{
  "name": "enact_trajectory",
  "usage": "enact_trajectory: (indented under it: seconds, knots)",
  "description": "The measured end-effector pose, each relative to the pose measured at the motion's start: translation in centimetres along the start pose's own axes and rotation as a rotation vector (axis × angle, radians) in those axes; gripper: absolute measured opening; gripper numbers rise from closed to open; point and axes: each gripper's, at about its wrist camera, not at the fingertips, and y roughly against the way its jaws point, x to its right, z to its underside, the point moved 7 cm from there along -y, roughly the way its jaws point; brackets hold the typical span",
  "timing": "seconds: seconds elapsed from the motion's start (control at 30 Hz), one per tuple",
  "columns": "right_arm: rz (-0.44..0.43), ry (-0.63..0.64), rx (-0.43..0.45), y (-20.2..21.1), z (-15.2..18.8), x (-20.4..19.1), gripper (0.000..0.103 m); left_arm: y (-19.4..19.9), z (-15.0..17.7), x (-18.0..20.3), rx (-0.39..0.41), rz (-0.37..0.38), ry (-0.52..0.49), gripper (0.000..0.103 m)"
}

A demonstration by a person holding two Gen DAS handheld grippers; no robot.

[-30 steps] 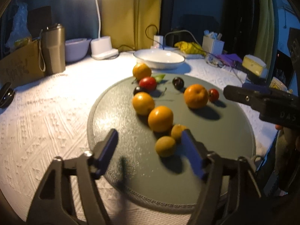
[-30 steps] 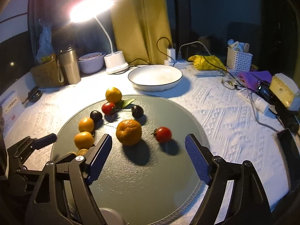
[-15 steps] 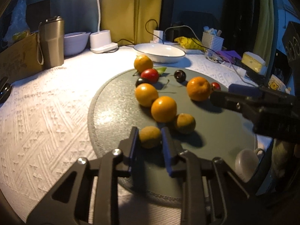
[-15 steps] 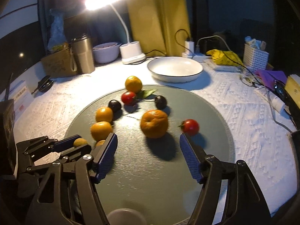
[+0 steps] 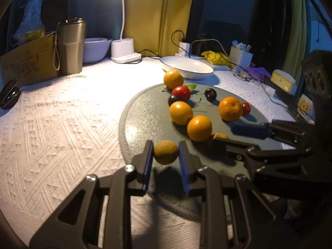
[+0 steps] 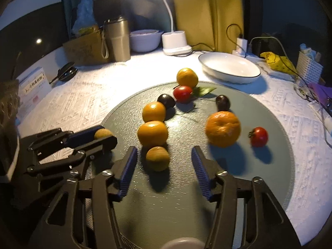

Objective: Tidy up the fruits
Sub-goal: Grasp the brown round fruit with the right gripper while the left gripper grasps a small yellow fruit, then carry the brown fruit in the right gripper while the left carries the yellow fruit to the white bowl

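My left gripper (image 5: 166, 155) is shut on a small brownish-green fruit (image 5: 165, 151), held just above the left edge of the round grey mat (image 5: 145, 116); it also shows in the right wrist view (image 6: 103, 133). My right gripper (image 6: 164, 161) is open around a second brownish-green fruit (image 6: 157, 158) that lies on the mat (image 6: 269, 166). Oranges (image 6: 152, 133), a larger mandarin (image 6: 223, 128), red tomatoes (image 6: 258, 136) and dark plums (image 6: 223, 102) lie on the mat. A white dish (image 6: 229, 67) stands behind it.
A lit desk lamp (image 6: 176, 42), a metal tumbler (image 6: 118, 40), a bowl (image 6: 145, 39) and a cardboard box (image 6: 86, 48) line the back left. Cables, a white basket (image 6: 309, 67) and clutter fill the right. A white textured cloth (image 5: 51, 124) covers the table.
My left gripper closed on the small fruit and lifted it left, off the mat. My right gripper moved left and forward, and its fingers now flank the second small fruit.
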Motion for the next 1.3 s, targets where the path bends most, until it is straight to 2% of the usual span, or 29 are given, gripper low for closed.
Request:
enact_trajectory:
  seconds: [0.07,0.27,0.7,1.3]
  knots:
    - [-0.002,-0.001,-0.012,-0.4,0.2,-0.2,0.043,0.1,0.0,-0.2,0.002,-0.001,0.005,0.025]
    - [-0.006,0.015,-0.042,-1.3,0.6,-0.4,0.027,0.1,-0.3,-0.4,0.010,-0.010,0.006,0.025]
    - [0.041,-0.012,0.018,0.5,-1.0,2.2,0.027,-0.6,-3.1,0.0,0.034,-0.030,-0.013,0.025]
    - [0.088,-0.031,0.122,2.2,-6.2,6.6,0.028,-2.0,-9.1,-0.2,0.093,-0.053,-0.039,0.025]
